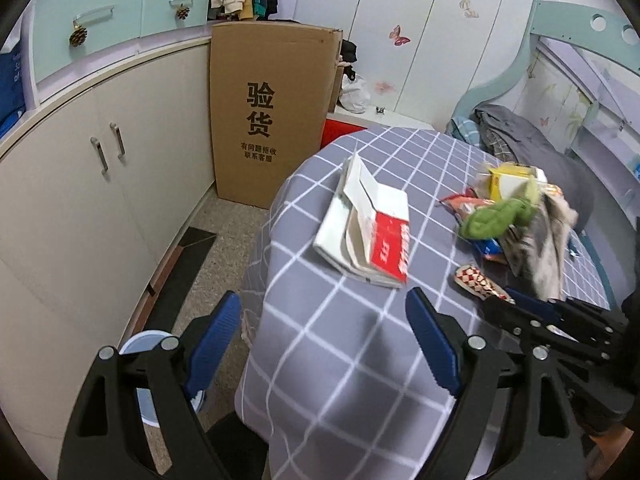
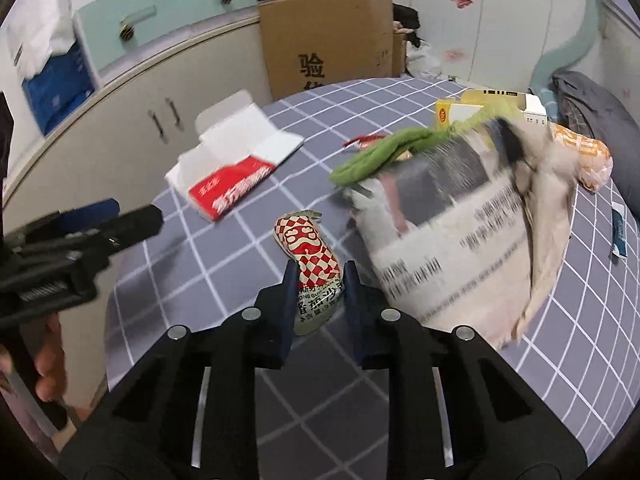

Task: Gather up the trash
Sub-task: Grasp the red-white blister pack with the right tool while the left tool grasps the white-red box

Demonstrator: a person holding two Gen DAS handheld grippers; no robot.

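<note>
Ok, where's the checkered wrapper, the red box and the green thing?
Checkered wrapper (image 2: 308, 248): right wrist view, its red-and-white middle.
Red box (image 1: 390, 242): left wrist view, its red printed end.
Green thing (image 2: 372, 156): right wrist view, its middle.

The right hand-held gripper (image 2: 316, 292) tilts downward over the bed (image 2: 400, 400), its blue fingers (image 2: 289, 300) drawn narrow and pressing a checkered packet (image 2: 310, 256) between them. The left hand-held gripper (image 1: 324, 340) tilts downward at the bed's near left edge, jaws spread wide, holding nothing.
</note>
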